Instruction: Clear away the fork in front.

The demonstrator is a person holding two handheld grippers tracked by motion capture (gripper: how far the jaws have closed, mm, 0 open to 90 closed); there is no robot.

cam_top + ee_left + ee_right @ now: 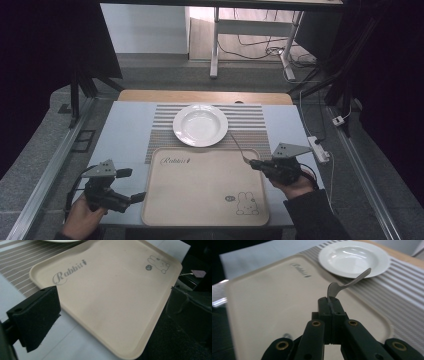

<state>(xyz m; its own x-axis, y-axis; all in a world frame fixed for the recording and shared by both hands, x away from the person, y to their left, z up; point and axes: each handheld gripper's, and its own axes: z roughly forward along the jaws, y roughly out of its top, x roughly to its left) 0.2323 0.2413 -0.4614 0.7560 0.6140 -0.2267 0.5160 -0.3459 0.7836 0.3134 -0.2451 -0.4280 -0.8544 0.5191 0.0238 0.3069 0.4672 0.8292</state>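
A beige tray [200, 195] printed with "Rabbit" and a bunny lies at the table's front, with a white deep plate [200, 125] behind it on a striped placemat [250, 117]. My right gripper [254, 163] hovers at the tray's right edge, shut on one end of a metal spoon [239, 146]. The spoon's free end points toward the plate. In the right gripper view the spoon [348, 282] rises from the closed jaws in front of the plate [354, 257]. My left gripper [132, 185] stands open at the tray's left front corner, its pads [37, 315] wide apart over the tray [112, 290].
A white power strip [318, 149] with a cable lies on the table's right edge. Metal rails run along both sides of the table. Beyond the far edge stand desk legs [215, 50] and loose cables on the floor.
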